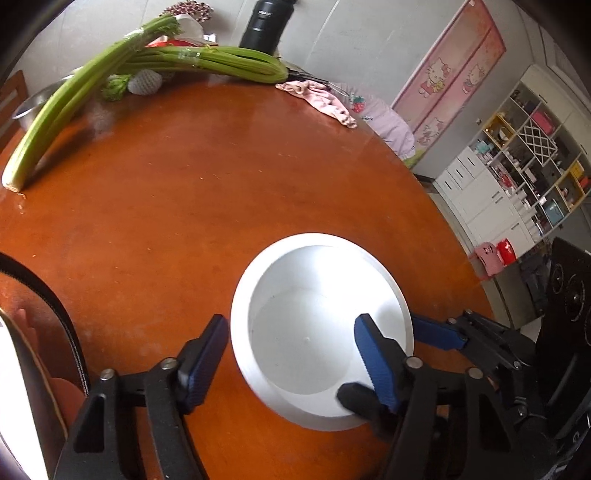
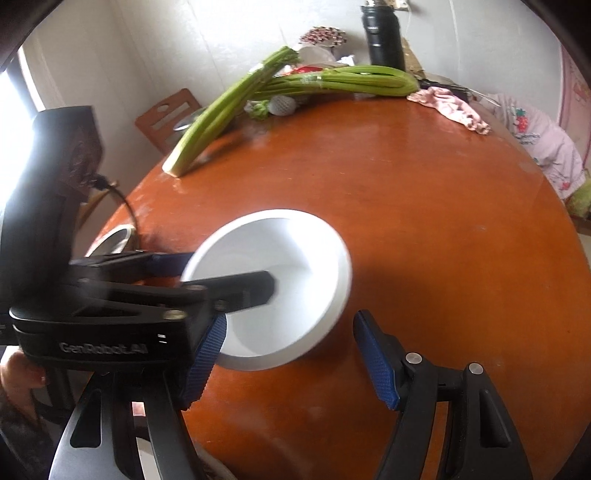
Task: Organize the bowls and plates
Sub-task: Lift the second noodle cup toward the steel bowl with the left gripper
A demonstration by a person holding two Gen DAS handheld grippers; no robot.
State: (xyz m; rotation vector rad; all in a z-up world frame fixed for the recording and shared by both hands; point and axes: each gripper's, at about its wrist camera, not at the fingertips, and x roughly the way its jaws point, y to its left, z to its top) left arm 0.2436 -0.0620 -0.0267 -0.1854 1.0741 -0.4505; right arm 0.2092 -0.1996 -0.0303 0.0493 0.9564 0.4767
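Round orange-brown table bears celery and a white bowl.

White deep plate (upright, empty) on the round table

Bare orange table is lying open beyond the white bowl. Celery, black flask and pink cloth are crowding its far edge.
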